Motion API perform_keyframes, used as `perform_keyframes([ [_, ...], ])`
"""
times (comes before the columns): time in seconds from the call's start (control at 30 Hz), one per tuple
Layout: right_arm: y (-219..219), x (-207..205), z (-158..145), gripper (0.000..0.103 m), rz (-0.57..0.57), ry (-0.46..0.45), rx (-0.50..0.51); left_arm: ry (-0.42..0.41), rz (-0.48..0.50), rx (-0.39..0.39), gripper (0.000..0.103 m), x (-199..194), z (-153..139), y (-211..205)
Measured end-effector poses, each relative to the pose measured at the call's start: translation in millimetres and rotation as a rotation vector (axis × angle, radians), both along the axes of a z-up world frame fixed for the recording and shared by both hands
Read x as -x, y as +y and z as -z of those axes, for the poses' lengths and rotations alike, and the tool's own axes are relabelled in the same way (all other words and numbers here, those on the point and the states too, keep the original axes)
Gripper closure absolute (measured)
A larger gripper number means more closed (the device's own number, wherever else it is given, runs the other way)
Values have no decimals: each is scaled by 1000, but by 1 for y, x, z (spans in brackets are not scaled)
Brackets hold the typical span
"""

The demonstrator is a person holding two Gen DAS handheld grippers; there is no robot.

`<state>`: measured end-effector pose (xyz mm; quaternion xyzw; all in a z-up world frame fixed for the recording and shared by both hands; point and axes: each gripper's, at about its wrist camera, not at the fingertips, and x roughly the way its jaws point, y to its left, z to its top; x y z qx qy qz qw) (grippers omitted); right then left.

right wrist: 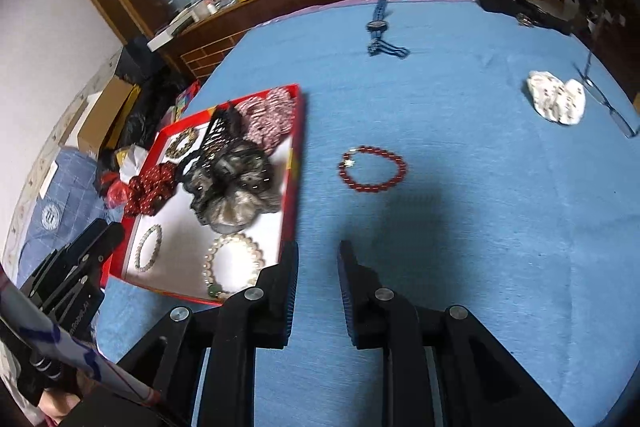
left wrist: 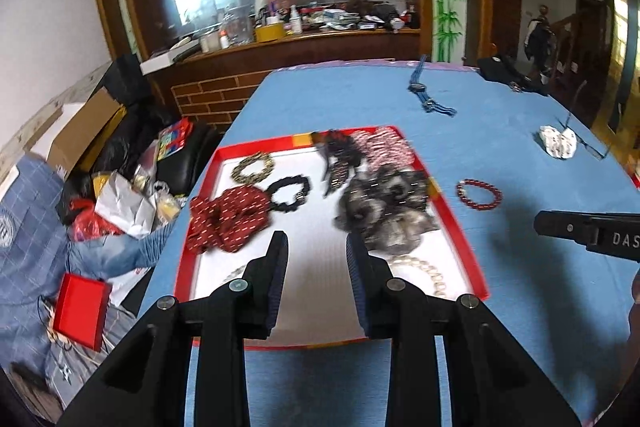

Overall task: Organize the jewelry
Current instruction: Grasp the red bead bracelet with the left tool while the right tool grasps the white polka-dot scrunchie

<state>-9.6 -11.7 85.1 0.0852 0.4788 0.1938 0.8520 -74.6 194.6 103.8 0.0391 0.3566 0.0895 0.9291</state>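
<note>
right hand-held gripper (left wrist: 592, 237), lettering "DAS", cut off

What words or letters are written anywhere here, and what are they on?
"DAS": white letters on the right gripper body, cut off by the left wrist view's edge.
Small print on the left gripper body: too blurred to read.
Round emblem on the blue checked cloth: unreadable.

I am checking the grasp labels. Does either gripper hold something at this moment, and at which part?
Nothing is held. The left gripper is open over the red tray, and the right gripper is open over the blue cloth, with nothing between the fingers.
</note>
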Motion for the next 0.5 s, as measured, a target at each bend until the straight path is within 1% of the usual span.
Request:
perform_keyframes([
  [0.17, -32, 0, 0, 80, 50, 1, -29, -10, 53, -44, 73, -3, -6, -34],
  [0.3, -57, -1, 1, 77, 91, 1, -50, -6, 96, -65, 70, -9, -7, -58],
  [0.5, -99, -3, 7, 76, 156, 11, -90, 4, 156, -110, 70, -17, -6, -96],
])
